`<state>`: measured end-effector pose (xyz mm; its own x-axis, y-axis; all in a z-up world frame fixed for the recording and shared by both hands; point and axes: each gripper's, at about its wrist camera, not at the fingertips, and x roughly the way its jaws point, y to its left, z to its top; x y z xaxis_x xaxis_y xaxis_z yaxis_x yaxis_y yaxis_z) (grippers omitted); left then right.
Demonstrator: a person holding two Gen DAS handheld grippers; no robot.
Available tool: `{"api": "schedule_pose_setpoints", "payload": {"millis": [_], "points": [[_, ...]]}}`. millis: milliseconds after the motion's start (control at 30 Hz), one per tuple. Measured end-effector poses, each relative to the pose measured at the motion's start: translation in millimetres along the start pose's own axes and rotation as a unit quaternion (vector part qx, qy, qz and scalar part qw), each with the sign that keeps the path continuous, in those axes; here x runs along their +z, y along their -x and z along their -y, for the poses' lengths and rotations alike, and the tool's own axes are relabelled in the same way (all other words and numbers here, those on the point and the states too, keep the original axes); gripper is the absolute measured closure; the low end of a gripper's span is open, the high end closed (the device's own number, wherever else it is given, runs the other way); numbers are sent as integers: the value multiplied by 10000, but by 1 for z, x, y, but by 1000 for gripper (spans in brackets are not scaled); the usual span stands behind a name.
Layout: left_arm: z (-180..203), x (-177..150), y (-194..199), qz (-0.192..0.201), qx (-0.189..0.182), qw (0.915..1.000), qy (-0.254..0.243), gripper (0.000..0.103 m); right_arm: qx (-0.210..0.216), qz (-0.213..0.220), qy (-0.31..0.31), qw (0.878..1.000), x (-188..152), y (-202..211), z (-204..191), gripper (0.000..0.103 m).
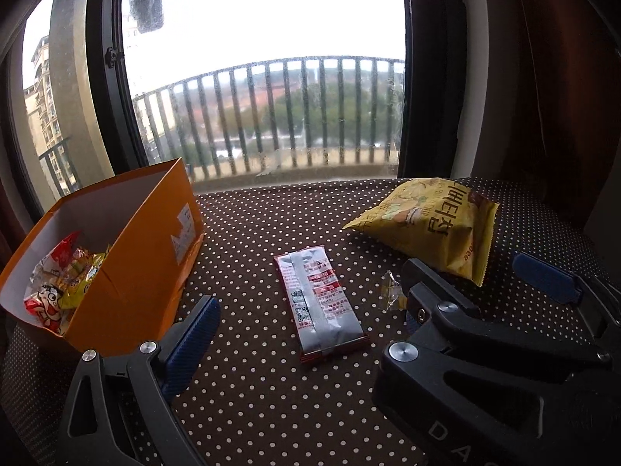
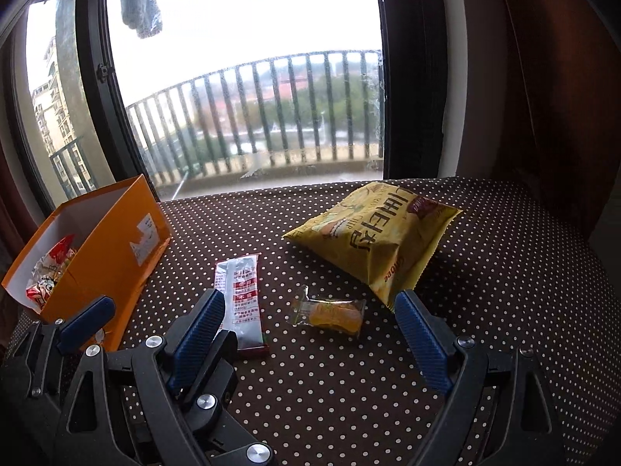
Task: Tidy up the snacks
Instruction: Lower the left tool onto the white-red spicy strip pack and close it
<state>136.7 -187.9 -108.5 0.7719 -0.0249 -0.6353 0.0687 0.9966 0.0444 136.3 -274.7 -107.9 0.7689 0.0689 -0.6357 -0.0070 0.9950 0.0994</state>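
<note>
An open orange box [image 1: 128,272] [image 2: 97,256] stands at the left with several snack packets [image 1: 58,287] inside. A silver-and-red bar packet [image 1: 322,303] [image 2: 242,299] lies flat on the dotted cloth, between the spread fingers of my left gripper [image 1: 310,310], which is open and holds nothing. A small yellow wrapped snack [image 2: 330,312] [image 1: 392,295] lies between the fingers of my right gripper [image 2: 308,303], also open and empty. A big yellow chip bag [image 2: 372,240] [image 1: 431,221] rests beyond it. The two grippers sit side by side, their inner fingers overlapping.
The brown cloth with white dots [image 1: 271,225] covers the table up to a large window with a balcony railing [image 1: 271,116] behind. A dark red curtain [image 1: 551,77] hangs at the right. The box's near corner is close to my left finger [image 1: 194,334].
</note>
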Motion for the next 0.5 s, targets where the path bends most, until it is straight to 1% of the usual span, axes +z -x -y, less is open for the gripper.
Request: {"api": "schedule_pose_setpoints", "payload": {"millis": [67, 133, 200, 333, 500], "points": [[2, 2, -9, -66, 70, 10000, -5, 8, 0, -45, -80, 10000, -1, -7, 7, 12], [5, 3, -19, -194, 36, 9998, -13, 11, -11, -119, -141, 9998, 0, -15, 12, 12], [6, 6, -28, -300, 81, 9995, -30, 18, -42, -224, -172, 9996, 1, -24, 15, 12], [7, 9, -49, -529, 137, 9985, -18, 23, -71, -397, -190, 9990, 3, -43, 22, 12], [5, 5, -77, -788, 200, 9967, 80, 29, -56, -579, -312, 9978, 0, -63, 27, 12]]}}
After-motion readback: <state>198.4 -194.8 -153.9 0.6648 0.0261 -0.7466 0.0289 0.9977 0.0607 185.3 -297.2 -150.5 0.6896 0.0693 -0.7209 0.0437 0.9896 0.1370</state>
